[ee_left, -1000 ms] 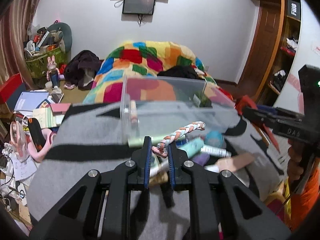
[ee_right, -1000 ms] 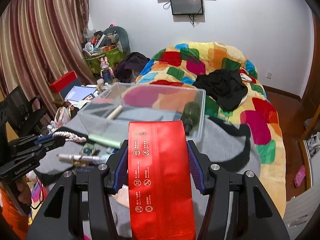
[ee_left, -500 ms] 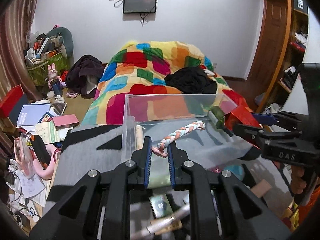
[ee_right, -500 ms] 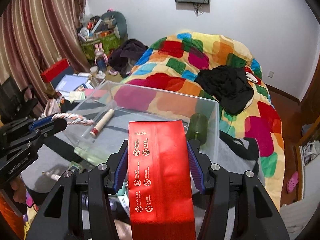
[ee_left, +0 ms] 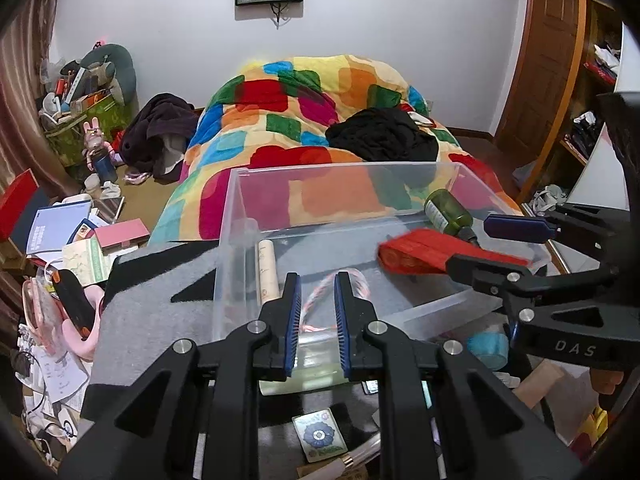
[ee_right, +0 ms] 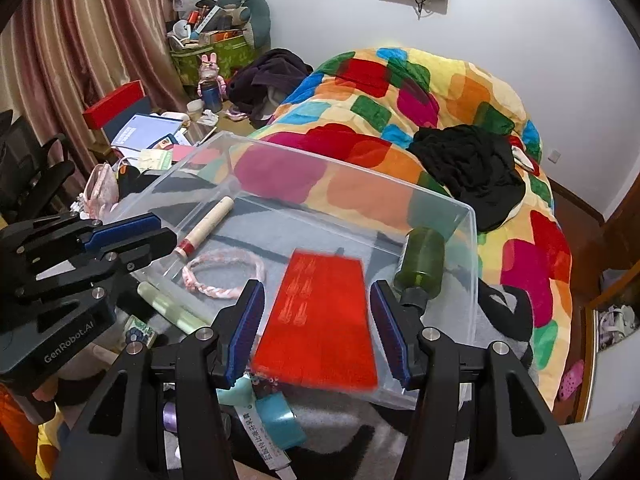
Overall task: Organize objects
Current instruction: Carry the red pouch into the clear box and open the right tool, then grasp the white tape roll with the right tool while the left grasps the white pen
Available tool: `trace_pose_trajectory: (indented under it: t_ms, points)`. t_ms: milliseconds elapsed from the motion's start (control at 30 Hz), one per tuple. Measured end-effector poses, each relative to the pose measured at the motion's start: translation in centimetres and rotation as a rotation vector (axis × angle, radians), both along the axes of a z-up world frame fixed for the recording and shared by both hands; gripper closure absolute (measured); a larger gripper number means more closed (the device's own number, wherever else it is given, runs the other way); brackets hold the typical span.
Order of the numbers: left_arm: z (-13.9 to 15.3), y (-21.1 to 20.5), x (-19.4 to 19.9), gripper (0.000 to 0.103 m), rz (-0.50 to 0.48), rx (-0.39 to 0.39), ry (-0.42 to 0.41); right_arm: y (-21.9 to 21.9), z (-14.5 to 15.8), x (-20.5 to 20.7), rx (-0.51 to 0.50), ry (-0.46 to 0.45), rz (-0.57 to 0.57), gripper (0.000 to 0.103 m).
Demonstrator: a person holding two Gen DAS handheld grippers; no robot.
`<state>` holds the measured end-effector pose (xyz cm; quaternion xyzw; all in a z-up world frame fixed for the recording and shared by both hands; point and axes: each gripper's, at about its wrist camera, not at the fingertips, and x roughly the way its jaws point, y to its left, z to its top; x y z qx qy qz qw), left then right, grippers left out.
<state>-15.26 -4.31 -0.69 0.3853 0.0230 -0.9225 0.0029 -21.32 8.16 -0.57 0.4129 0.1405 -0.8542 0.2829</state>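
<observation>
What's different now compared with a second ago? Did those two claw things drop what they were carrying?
Yes. The left tool opened and let go of the braided cord, which now lies in the clear bin. The right tool opened too, releasing the red packet, blurred, apparently dropping into the bin. The green bottle and the paper roll stayed put inside.

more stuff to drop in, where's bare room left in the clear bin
Bare floor runs along the bin's far wall, between the tube on the left and green bottle on the right. The near half is crowded: braid beside the red pouch.
</observation>
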Motion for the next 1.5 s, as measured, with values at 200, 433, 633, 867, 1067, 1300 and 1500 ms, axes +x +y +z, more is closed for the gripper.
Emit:
trace_pose_trajectory:
  t_ms: [200, 433, 633, 867, 1067, 1300, 1500]
  points:
    - [1.2, 0.1, 1.0, 0.084, -0.005, 0.011, 0.027, 0.5, 0.9, 1.4, -0.017, 0.027, 0.009, 0.052]
    - [2.7, 0.0, 3.5, 0.052, -0.003, 0.011, 0.091, 2.2, 2.2, 3.8, -0.058, 0.075, 0.010, 0.045]
    - [2.9, -0.4, 6.2, 0.036, -0.003, -0.012, 0.113, 3.9, 2.4, 6.0, -0.076, 0.110, 0.003, 0.035]
    - [-0.3, -1.3, 7.7, 0.028, -0.055, -0.009, 0.026, 5.9, -0.1, 7.4, -0.081, 0.049, 0.005, 0.031]
    - [-4.2, -2.1, 8.5, 0.028, -0.078, -0.011, -0.094, 7.2, -3.3, 8.2, -0.039, -0.025, 0.034, 0.026]
    - [-5.3, -2.6, 10.1, 0.039, -0.089, 0.048, -0.078, 8.5, -3.5, 10.5, -0.125, -0.067, 0.024, 0.026]
    - [-5.2, -2.4, 10.9, 0.068, -0.123, 0.117, -0.068, 6.3, -4.0, 13.2, -0.157, -0.078, 0.105, 0.026]
